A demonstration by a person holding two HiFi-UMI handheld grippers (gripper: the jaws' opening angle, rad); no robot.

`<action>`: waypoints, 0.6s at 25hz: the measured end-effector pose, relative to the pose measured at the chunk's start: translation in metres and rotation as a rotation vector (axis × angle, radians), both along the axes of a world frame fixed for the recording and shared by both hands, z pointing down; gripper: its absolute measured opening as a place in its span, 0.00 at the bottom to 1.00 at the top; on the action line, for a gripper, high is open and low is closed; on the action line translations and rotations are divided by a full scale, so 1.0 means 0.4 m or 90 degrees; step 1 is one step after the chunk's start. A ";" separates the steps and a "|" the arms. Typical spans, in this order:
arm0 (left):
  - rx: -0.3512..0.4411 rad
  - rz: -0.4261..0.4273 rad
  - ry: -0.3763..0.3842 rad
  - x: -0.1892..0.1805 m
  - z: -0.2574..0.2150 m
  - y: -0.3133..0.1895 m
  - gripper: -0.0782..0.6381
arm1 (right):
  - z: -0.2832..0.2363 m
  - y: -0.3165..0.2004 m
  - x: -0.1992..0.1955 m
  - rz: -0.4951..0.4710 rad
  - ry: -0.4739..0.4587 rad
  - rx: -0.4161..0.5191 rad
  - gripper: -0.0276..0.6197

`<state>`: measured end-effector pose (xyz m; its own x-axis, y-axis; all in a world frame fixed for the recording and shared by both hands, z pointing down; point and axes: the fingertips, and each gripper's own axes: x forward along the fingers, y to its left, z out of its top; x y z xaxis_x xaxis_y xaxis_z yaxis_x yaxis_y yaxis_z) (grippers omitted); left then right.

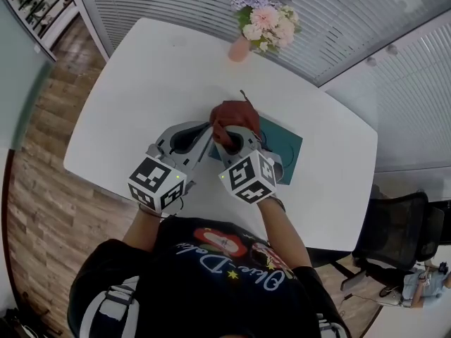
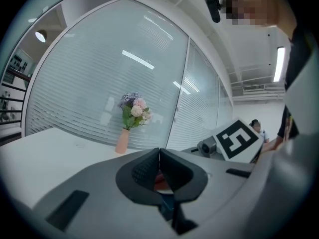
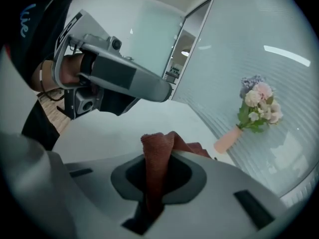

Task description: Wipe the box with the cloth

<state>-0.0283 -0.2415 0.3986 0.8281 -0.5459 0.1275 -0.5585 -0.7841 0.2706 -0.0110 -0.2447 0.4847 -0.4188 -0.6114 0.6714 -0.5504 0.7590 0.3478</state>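
Noted: right claw (image 3: 157,176) grips rust-red terry cloth (image 3: 158,146); left claw (image 2: 159,164) closed (apparently empty). I'd sweep flat across teal flat box (image 1: 285,150) beneath.

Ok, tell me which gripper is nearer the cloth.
Right. The right gripper has the cloth clamped in its jaws; the left gripper sits just beside the cloth, at its left edge, jaws together.

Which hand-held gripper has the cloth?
The right hand-held gripper: its jaws pinch the red-brown cloth. The left hand-held gripper has jaws together, no cloth between.
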 end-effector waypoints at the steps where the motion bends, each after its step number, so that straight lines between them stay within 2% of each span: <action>1: 0.000 0.001 0.000 0.001 0.000 0.000 0.11 | 0.009 0.004 0.001 -0.001 0.000 -0.011 0.09; 7: 0.002 0.015 -0.004 0.017 -0.005 0.007 0.11 | 0.012 0.015 0.041 0.026 -0.028 -0.046 0.09; 15: 0.011 0.038 -0.009 0.049 -0.017 0.023 0.11 | 0.018 0.054 0.137 0.086 -0.032 -0.051 0.09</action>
